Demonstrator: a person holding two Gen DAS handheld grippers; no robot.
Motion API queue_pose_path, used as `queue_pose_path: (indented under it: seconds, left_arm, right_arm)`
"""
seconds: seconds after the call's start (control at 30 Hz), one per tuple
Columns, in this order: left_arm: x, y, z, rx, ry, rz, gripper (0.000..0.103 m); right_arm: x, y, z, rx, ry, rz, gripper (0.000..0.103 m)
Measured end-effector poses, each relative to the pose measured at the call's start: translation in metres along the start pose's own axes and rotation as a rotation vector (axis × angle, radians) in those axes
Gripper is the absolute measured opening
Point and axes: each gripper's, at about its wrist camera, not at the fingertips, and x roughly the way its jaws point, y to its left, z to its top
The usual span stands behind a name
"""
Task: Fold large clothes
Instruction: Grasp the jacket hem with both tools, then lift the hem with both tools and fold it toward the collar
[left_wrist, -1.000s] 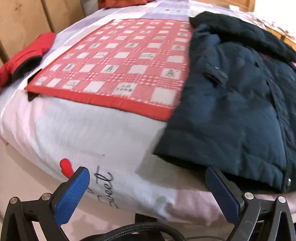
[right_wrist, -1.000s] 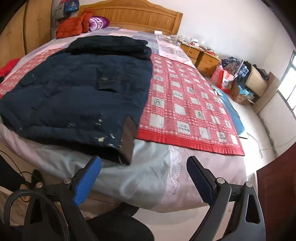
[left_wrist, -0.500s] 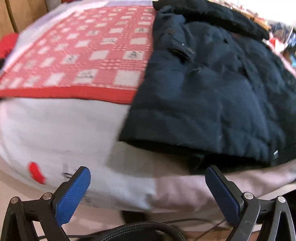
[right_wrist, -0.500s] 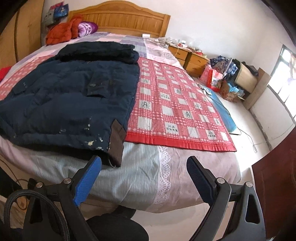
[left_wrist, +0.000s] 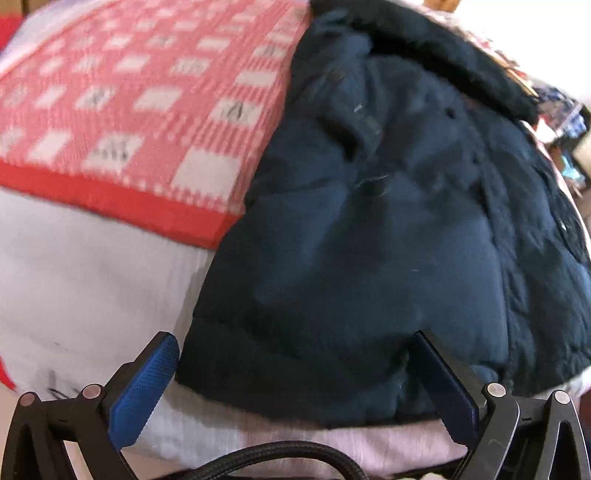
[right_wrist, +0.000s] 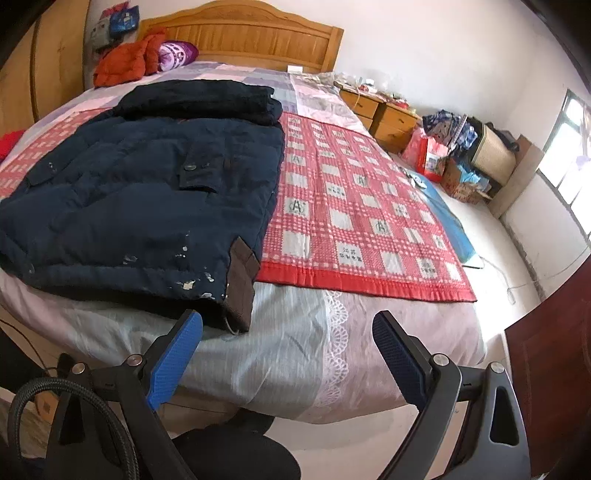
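Observation:
A large dark navy padded jacket (left_wrist: 388, 229) lies flat on the bed, its hem toward me and its hood folded at the far end. In the right wrist view the jacket (right_wrist: 140, 195) fills the bed's left half, with white specks and a brown patch near its right hem corner. My left gripper (left_wrist: 295, 373) is open, its jaws on either side of the jacket's left hem corner, close above it. My right gripper (right_wrist: 286, 354) is open and empty, near the bed's foot edge, just right of the jacket's right hem corner.
A red-and-white checked blanket (right_wrist: 354, 210) covers the bed under the jacket. A striped sheet (right_wrist: 280, 347) hangs over the foot edge. Red clothes (right_wrist: 125, 62) lie by the wooden headboard (right_wrist: 251, 37). Nightstands (right_wrist: 384, 114) and bags (right_wrist: 443, 147) stand at the right wall.
My left gripper has swung right and moved in close to the jacket's left hem corner. My right gripper has moved nearer the bed's foot, toward the jacket's right hem corner.

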Motion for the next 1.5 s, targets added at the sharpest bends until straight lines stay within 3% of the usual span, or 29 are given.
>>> queue_pose_path:
  seconds: [0.1, 0.17, 0.27, 0.33, 0.4, 0.57, 0.67, 0.77, 0.83, 0.87, 0.9, 0.93, 1.0, 1.27, 1.5]
  left_arm:
    - [0.009, 0.003, 0.000, -0.066, 0.027, -0.061, 0.097]
    - [0.002, -0.006, -0.002, -0.039, 0.002, -0.098, 0.090]
    - [-0.007, -0.029, -0.005, 0.072, -0.011, -0.090, 0.073]
    - [-0.006, -0.037, -0.003, 0.102, -0.007, -0.068, 0.056]
    - [-0.002, -0.035, 0.000, 0.079, -0.003, -0.064, 0.052]
    - [0.000, -0.027, -0.003, 0.015, 0.002, -0.043, 0.053]
    - [0.000, -0.026, -0.001, -0.025, 0.000, -0.024, 0.060]
    - [0.013, -0.028, 0.002, -0.046, 0.028, -0.025, 0.064]
    - [0.023, -0.033, 0.003, -0.038, 0.038, -0.026, 0.063]
    - [0.024, -0.040, 0.003, -0.006, 0.024, -0.019, 0.058]
    - [0.025, -0.047, 0.004, 0.030, 0.018, -0.022, 0.033]
    - [0.024, -0.057, 0.005, 0.071, 0.011, -0.012, 0.025]
    - [0.016, -0.072, 0.007, 0.138, -0.044, 0.013, 0.019]
    - [-0.030, -0.087, 0.025, 0.171, -0.161, -0.035, 0.013]
    - [-0.070, -0.106, 0.060, 0.151, -0.255, -0.086, 0.013]
  right_arm:
    - [0.006, 0.001, -0.001, -0.015, 0.009, 0.007, 0.096]
    - [0.009, -0.002, -0.004, -0.028, 0.011, 0.008, 0.096]
    - [0.015, -0.005, -0.010, -0.039, 0.023, 0.060, 0.096]
    - [0.023, -0.002, -0.013, -0.058, 0.032, 0.082, 0.096]
    - [0.037, 0.003, -0.014, -0.074, 0.055, 0.108, 0.096]
    - [0.073, 0.006, -0.007, -0.023, 0.094, 0.162, 0.088]
    - [0.091, 0.002, 0.000, 0.054, 0.098, 0.184, 0.084]
    - [0.111, 0.010, 0.004, 0.030, 0.141, 0.176, 0.071]
    - [0.122, 0.020, 0.008, 0.007, 0.150, 0.189, 0.053]
    - [0.123, 0.026, 0.011, -0.001, 0.145, 0.200, 0.044]
    - [0.121, 0.030, 0.014, -0.011, 0.131, 0.175, 0.029]
    - [0.117, 0.031, 0.017, -0.011, 0.108, 0.160, 0.023]
    - [0.108, 0.030, 0.021, 0.007, 0.076, 0.149, 0.021]
    - [0.057, 0.021, 0.043, 0.045, -0.066, 0.126, 0.019]
    - [0.015, 0.008, 0.094, 0.079, -0.210, 0.135, 0.018]
